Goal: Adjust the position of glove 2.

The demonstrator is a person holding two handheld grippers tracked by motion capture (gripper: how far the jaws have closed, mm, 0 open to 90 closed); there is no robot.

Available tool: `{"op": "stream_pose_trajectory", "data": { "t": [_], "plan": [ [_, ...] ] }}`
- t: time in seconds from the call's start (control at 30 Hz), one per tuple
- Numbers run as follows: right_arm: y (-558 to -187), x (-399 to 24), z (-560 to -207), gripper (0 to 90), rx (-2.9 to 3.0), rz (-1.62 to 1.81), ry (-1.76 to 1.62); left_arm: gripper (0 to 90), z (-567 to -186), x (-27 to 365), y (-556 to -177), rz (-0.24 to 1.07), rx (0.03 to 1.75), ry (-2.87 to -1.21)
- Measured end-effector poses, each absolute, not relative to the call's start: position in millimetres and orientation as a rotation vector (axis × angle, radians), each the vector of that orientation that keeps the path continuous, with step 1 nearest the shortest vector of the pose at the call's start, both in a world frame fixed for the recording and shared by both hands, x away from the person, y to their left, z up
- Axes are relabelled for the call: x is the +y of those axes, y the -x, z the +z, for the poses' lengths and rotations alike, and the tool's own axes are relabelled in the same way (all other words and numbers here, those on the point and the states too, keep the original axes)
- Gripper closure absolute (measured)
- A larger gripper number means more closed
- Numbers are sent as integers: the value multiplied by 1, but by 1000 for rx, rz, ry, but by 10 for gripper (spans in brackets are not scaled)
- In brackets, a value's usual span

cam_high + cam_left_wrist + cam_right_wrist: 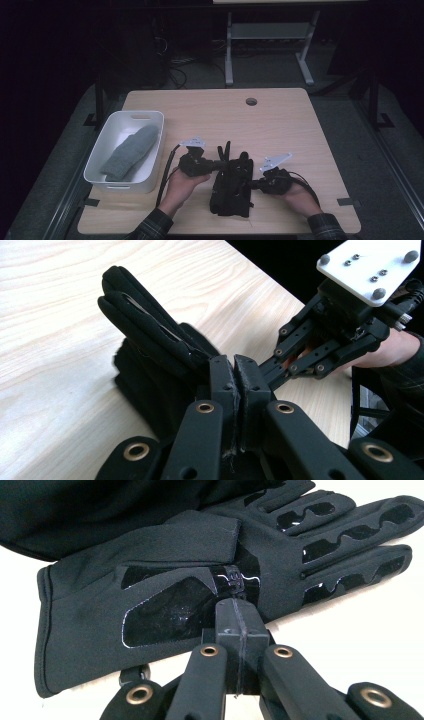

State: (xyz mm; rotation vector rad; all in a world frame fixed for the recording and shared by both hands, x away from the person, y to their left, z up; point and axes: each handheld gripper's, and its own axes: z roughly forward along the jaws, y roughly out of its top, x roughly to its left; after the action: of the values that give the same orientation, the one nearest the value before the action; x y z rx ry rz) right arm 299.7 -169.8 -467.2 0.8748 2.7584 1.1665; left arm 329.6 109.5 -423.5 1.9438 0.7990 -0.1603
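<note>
Dark room, pale wood table [280,120]; both clenched grippers grasping black glove [231,185].

Black glove [165,575] with glossy black patches lies between two black grippers, left [214,164] and right [252,183]. Left of them, a white bin [98,150] holds a grey mitten [131,151]. Pale wood-grain table [280,125]; plaid sleeves [150,227].

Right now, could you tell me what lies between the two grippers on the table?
In the high view, the black gloves lie between the left gripper and the right gripper, each gripper's shut jaws reaching onto them from its own side.
</note>
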Motion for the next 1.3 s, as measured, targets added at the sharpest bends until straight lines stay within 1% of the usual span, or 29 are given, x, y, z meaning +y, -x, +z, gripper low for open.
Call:
{"op": "stream_pose_trajectory", "data": {
  "t": [0.23, 0.43, 0.53, 0.6, 0.63, 0.7, 0.77, 0.8, 0.87, 0.9, 0.97, 1.0, 1.03, 1.17, 1.3],
  "plan": [
    [-306, -151, -467, 900, 2778, 1164, -829, 874, -430, 98, -329, -155, 795, -1979],
    [-309, -146, -468, 900, 2774, 1169, -807, 866, -435, 94, -331, -159, 797, -1975],
    [-309, -147, -468, 900, 2775, 1177, -825, 841, -436, 92, -332, -160, 781, -1966],
    [-309, -149, -467, 900, 2771, 1182, -829, 793, -434, 92, -331, -159, 768, -1949],
    [-310, -151, -467, 899, 2762, 1181, -834, 791, -433, 93, -330, -151, 764, -1949],
    [-311, -157, -465, 830, 2737, 1197, -861, 795, -430, 95, -328, -142, 748, -1953],
    [-313, -165, -464, 786, 2709, 1199, -901, 859, -429, 97, -326, -141, 732, -1971],
    [-313, -170, -462, 744, 2690, 1199, -918, 891, -428, 98, -325, -142, 726, -1984],
    [-315, -178, -461, 681, 2658, 1202, -947, 893, -428, 97, -322, -144, 718, -1996],
    [-315, -184, -461, 614, 2632, 1202, -969, 893, -428, 96, -319, -144, 713, -2003],
    [-316, -191, -461, 555, 2596, 1194, -1000, 894, -429, 92, -313, -149, 693, -2027],
    [-317, -196, -461, 501, 2579, 1185, -1009, 893, -430, 90, -310, -151, 677, -2048],
    [-318, -198, -461, 467, 2561, 1171, -1022, 893, -431, 87, -305, -149, 663, -2067],
    [-320, -206, -463, 362, 2512, 1132, -1071, 893, -438, 76, -293, -160, 623, -2129],
    [-324, -210, -467, 315, 2492, 1095, -1111, 893, -447, 66, -287, -197, 606, -2161]
  ]
}}
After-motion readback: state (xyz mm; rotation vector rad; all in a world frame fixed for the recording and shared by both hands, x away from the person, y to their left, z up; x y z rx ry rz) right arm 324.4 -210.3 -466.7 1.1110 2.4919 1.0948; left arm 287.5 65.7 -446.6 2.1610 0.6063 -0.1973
